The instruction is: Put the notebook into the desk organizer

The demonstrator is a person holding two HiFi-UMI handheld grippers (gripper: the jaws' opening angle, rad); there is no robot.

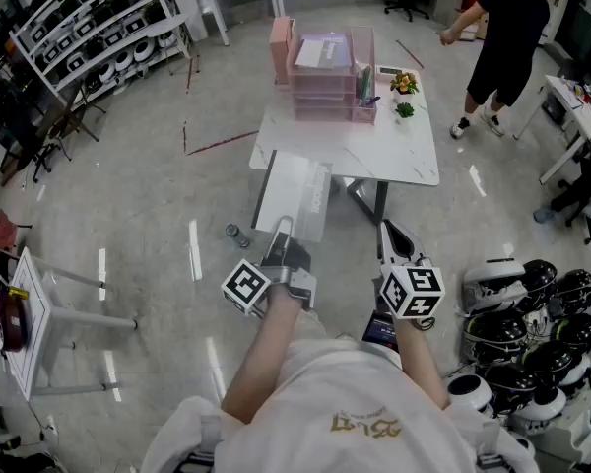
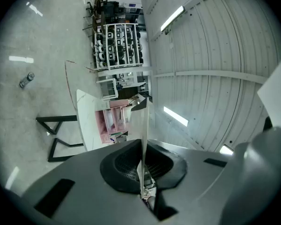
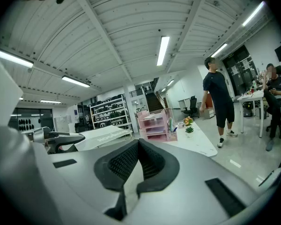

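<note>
Room with a pale grey floor [image 1: 128, 195]. A white marble-patterned counter [image 1: 409, 161] stands mid-room. The pink desk organizer [image 1: 330, 77] sits at its far edge, with two small potted plants [image 1: 405, 87] just beside it. The left tongs [image 1: 284, 227] are clamped on the edge of the white notebook [image 1: 300, 193], held in the air over the counter's near edge, well apart from the desk organizer. The right tongs [image 1: 389, 230] are alongside, jaws together with nothing between them. A shelving rack [image 1: 89, 28] is at far left and helmets [image 1: 522, 313] lie at right. A person [image 1: 507, 37] stands beyond the counter.
</note>
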